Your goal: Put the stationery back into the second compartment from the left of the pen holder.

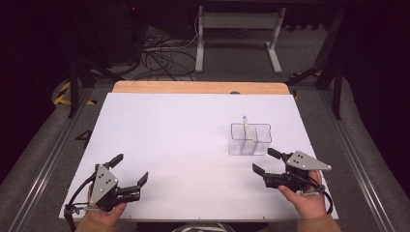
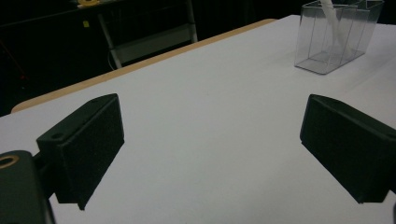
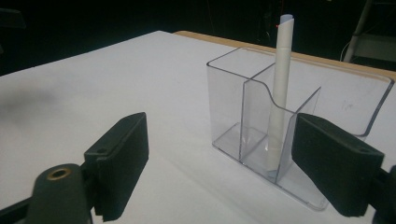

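The right tool, jaws apart and empty, sits just near-right of the clear plastic divided holder, whose white pen stands upright; the left tool, also apart, lies well away across the white table.

The holder at centre right is clear glossy plastic; the pen in it looks matt white. The table is smooth matt white, with a wood edge at top
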Available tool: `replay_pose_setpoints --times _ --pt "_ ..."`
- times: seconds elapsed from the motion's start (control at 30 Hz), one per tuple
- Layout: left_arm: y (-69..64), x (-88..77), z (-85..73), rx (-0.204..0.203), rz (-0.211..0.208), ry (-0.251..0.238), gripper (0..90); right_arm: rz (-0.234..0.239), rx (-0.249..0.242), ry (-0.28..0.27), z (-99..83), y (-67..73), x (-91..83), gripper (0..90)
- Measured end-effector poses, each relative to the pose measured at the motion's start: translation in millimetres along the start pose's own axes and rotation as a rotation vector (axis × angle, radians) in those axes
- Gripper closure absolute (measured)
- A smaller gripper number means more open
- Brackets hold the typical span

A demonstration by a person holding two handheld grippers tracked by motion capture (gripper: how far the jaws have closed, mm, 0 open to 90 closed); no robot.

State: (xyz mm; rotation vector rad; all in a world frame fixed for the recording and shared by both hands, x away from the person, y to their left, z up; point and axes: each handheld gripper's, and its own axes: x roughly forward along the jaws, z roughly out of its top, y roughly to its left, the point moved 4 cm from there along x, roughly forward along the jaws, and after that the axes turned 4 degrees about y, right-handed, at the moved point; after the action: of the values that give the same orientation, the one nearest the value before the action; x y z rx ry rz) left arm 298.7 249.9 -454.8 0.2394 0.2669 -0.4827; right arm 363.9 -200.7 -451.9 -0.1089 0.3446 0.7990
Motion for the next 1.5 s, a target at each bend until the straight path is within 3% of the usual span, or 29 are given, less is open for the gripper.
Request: replay_pose_setpoints --times 0.13,0.4,0.73,0.97,1.5 --pt "-0.7 0.5 -0.4 0.003 -0.001 0.006 7.2 0.022 0.002 -0.023 -7.5 -0.8 3.1 20.5" --pt "-0.1 1.6 -1.3 0.005 -0.004 0.014 7.3 0.008 -0.013 0.032 -21.8 -2.6 8.8 20.3" --pt "-1.2 4.8 -3.2 0.009 -0.006 0.021 7.4 -0.010 -0.009 0.058 -30.2 -2.0 4.6 19.9" --pt "-0.3 5.9 -3.8 0.010 -0.002 0.019 7.4 -0.026 -0.061 0.061 -32.2 3.3 10.0 20.7" --pt "1.7 4.8 -4.6 0.003 -0.002 0.015 7.3 -0.021 0.006 0.036 -38.2 -1.7 15.1 21.1"
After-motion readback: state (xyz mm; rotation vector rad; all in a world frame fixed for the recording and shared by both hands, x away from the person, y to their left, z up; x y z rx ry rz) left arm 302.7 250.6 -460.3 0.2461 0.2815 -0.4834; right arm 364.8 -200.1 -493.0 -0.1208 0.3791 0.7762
